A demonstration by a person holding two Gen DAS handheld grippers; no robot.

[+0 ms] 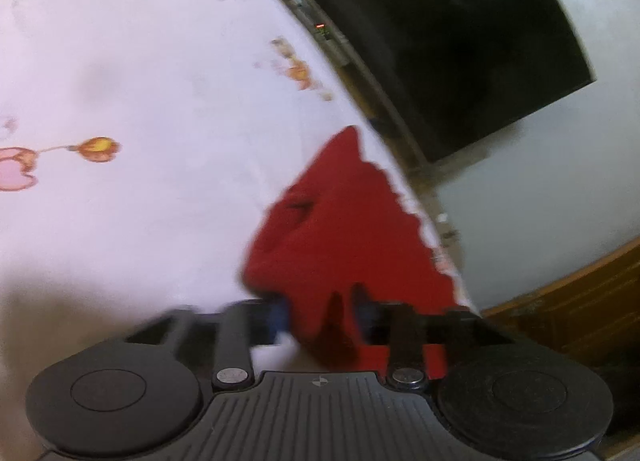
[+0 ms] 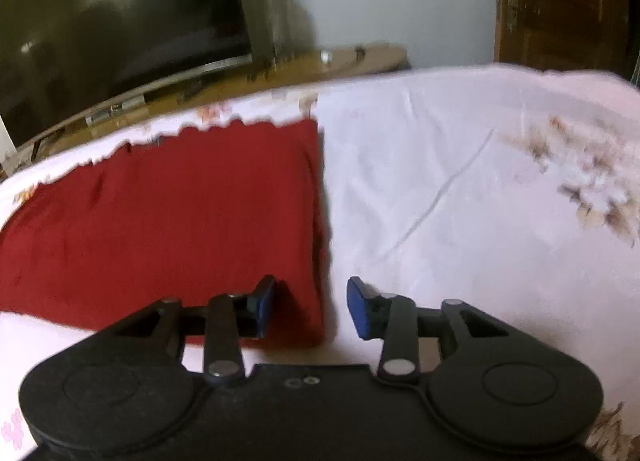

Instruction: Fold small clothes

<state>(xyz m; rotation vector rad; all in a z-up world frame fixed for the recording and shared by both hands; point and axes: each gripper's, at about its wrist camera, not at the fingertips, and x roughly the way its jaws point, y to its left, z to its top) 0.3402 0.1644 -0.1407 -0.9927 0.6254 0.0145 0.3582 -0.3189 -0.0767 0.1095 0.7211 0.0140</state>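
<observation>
A red cloth (image 1: 340, 229) lies on the white flowered bedsheet (image 1: 140, 81) near the bed's far edge. My left gripper (image 1: 324, 313) has a bunched, creased part of the cloth filling the gap between its blue pads (image 1: 280, 315), and the pads appear to press on it; the picture is blurred. In the right wrist view the red cloth (image 2: 180, 213) lies flat with a straight right edge. My right gripper (image 2: 312, 309) straddles that edge near the front corner with its jaws apart. One of its fingers (image 2: 262, 307) is over the cloth, the other over the bare bedsheet (image 2: 440, 201).
A dark television screen (image 2: 120, 29) stands on a wooden stand (image 2: 280, 69) beyond the bed's far edge. A brown wooden door (image 2: 560, 5) is at the back right. The sheet carries flower prints (image 1: 98, 149) and brown prints (image 2: 592, 189).
</observation>
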